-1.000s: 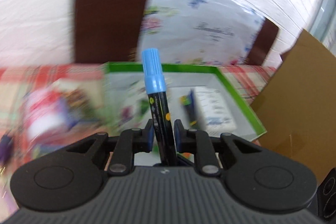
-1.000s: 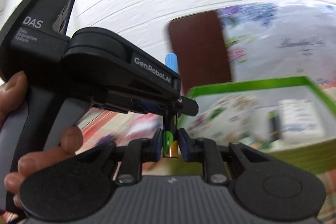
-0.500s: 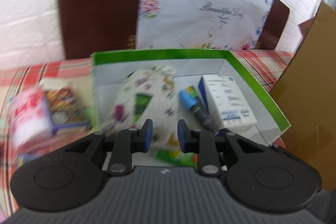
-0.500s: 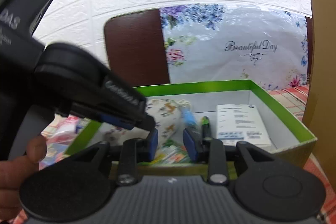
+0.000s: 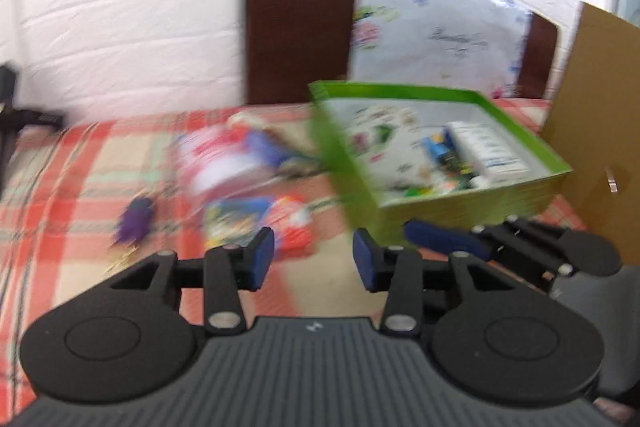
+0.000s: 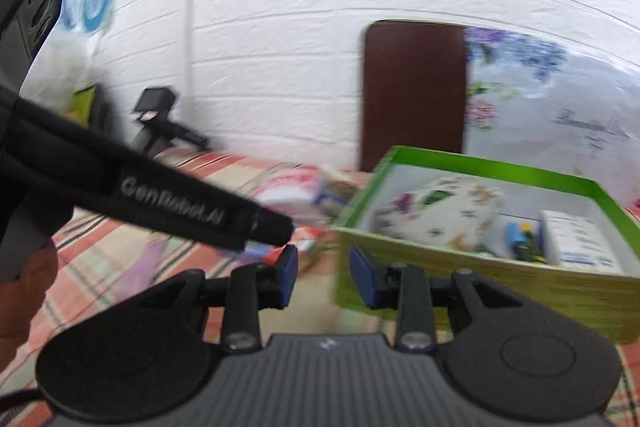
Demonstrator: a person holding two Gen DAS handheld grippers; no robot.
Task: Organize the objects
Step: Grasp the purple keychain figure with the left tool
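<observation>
Both views are motion-blurred, so treat small detail as unreliable. The loose items on the checked cloth [image 5: 72, 163] left of the box cannot be identified with confidence: you can make out a red-and-white packet [image 5: 218, 163], a purple object [image 5: 134, 221] and a blue-and-yellow pack [image 5: 234, 221], nothing finer. In the right wrist view, the body of the left tool covers the lower left of the picture, and your hand [image 6: 28, 279] is cut off at the frame edge.

The green box [image 5: 472, 203] stands open on the desk at the right. It contains a white flowered pouch [image 6: 436, 213] at the left, a white carton [image 6: 576, 241] at the right, and a blue-capped marker [image 5: 438, 151] lying between them. Small green items lie near the front wall; their type cannot be determined.

Your left claw [image 5: 314, 259] is parted with nothing between the pads; its jaws have just been opening. Your right claw [image 6: 323, 273] is also parted and empty, positioned just in front of the box's near corner. A brown cardboard sheet [image 5: 600, 131] stands right of the box.
</observation>
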